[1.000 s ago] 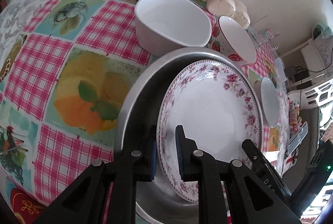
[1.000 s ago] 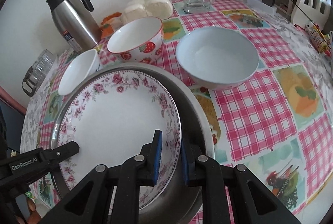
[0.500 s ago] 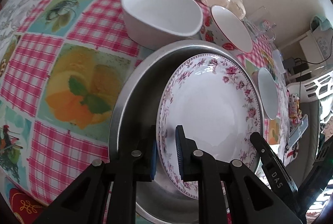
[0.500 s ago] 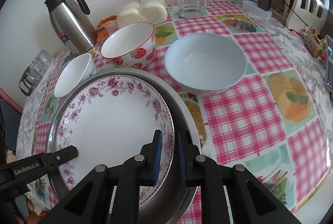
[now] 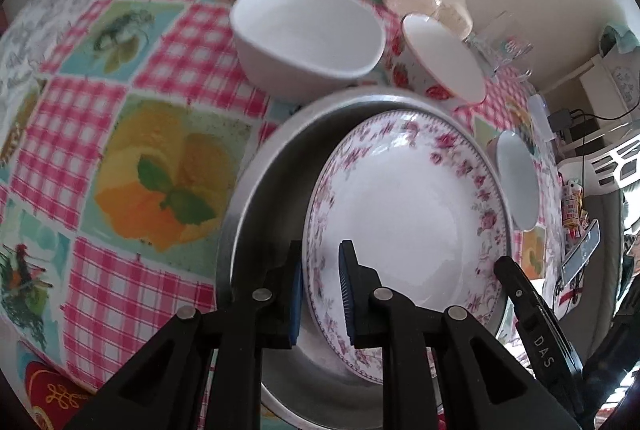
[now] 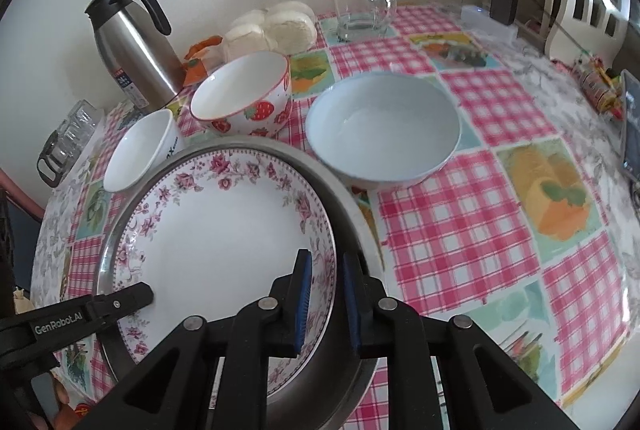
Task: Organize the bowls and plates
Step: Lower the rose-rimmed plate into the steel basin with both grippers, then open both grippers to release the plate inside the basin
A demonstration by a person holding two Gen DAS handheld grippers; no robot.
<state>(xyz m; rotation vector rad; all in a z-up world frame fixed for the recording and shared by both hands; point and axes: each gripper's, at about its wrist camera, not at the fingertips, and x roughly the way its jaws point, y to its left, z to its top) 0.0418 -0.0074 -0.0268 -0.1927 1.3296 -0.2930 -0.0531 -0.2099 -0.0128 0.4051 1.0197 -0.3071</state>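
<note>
Round white plate with pink floral rim (image 6: 224, 242) inside a shallow round metal pan (image 6: 356, 230) on the checked surface (image 6: 460, 242), left gripper (image 5: 320, 290) clamped on its 9 o'clock rim, right gripper (image 6: 326, 294) clamped on its 3 o'clock rim, strawberry-patterned bowl (image 6: 244, 94) and pale blue bowl (image 6: 384, 130) at 12 o'clock.

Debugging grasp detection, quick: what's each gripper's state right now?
Left gripper: jaws shut on the floral plate rim.
Right gripper: jaws shut on the same plate's opposite rim.

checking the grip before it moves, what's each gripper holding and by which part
Both hold the floral plate by its rim, on opposite sides: the left gripper on one edge, the right gripper on the other. The plate sits in a metal pan.
</note>
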